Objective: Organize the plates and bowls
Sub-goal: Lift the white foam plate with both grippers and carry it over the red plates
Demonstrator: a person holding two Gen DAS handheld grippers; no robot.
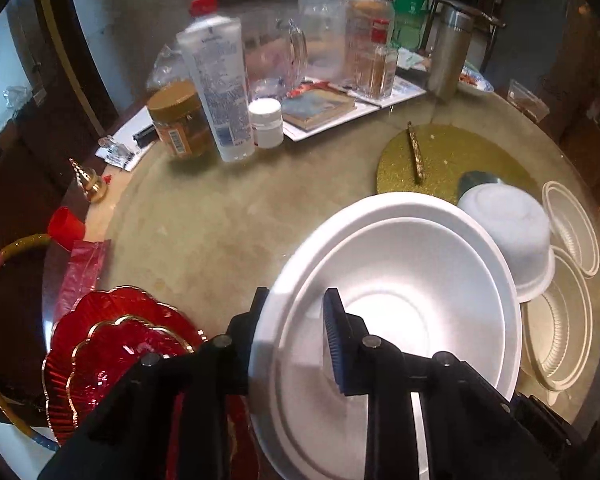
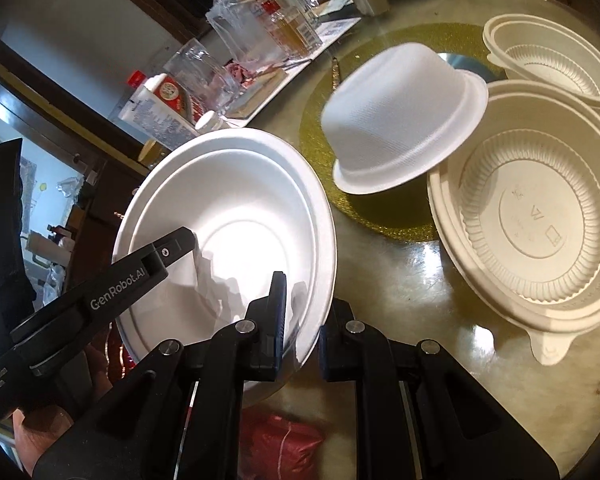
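Note:
A stack of white foam bowls [image 1: 400, 280] [image 2: 236, 208] is held tilted above the table. My left gripper [image 1: 296, 320] grips its left rim, one finger inside and one outside. My right gripper [image 2: 302, 324] grips the opposite rim the same way. A small white bowl [image 1: 508, 236] [image 2: 404, 120] lies upside down, leaning on a large beige plastic bowl [image 1: 560, 328] [image 2: 540, 216]. A smaller beige bowl [image 1: 572, 224] [image 2: 556, 60] sits behind it. Red scalloped plates [image 1: 112, 352] are stacked at the lower left.
A gold glitter mat [image 1: 460, 156] [image 2: 364, 208] lies mid-table with a gold stick [image 1: 418, 152] on it. Bottles, jars, glasses and a tray [image 1: 332, 108] crowd the far side. A red bag [image 2: 284, 444] lies near the table's front edge.

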